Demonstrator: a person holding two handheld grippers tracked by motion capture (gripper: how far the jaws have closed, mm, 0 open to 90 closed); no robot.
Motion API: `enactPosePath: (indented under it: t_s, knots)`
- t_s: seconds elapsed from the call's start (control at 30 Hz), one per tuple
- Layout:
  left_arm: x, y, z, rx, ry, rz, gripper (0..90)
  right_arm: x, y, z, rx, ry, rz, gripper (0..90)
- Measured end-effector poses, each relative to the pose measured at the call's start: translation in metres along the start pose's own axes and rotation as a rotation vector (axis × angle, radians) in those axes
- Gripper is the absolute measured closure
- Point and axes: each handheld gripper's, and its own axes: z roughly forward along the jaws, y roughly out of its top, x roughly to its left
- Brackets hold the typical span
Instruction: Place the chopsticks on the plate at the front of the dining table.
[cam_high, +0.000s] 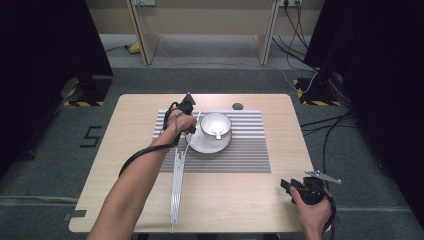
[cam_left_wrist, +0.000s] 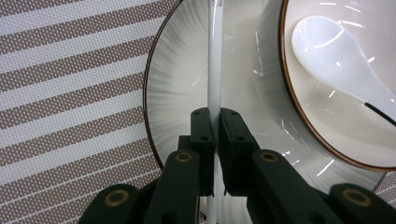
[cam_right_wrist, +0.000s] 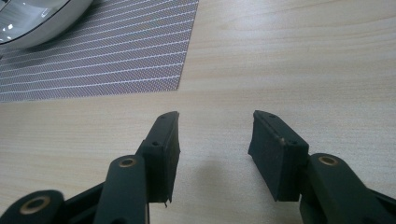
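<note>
Slim glossy white chopstick (cam_left_wrist: 215, 60)

High view: fixed overhead, facing forward and down across the whole desk (cam_high: 250, 195). Left gripper view: very close above the plate (cam_left_wrist: 177, 93) and bowl (cam_left_wrist: 327, 116). Right gripper view: low over bare desk. All share the striped mat (cam_right_wrist: 116, 56).

bowl (cam_left_wrist: 336, 93) cut off at right edge, white rod (cam_left_wrist: 215, 60) partly hidden between jaws
</note>
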Motion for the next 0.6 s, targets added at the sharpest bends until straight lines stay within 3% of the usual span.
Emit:
enactPosePath:
  t_s: [0.6]
  knots:
    - [-0.0014,0.0015,0.0092,-0.020,0.025,-0.025,84.5,0.0003,-0.0004,0.0002,0.002,0.001,0.005,52.2]
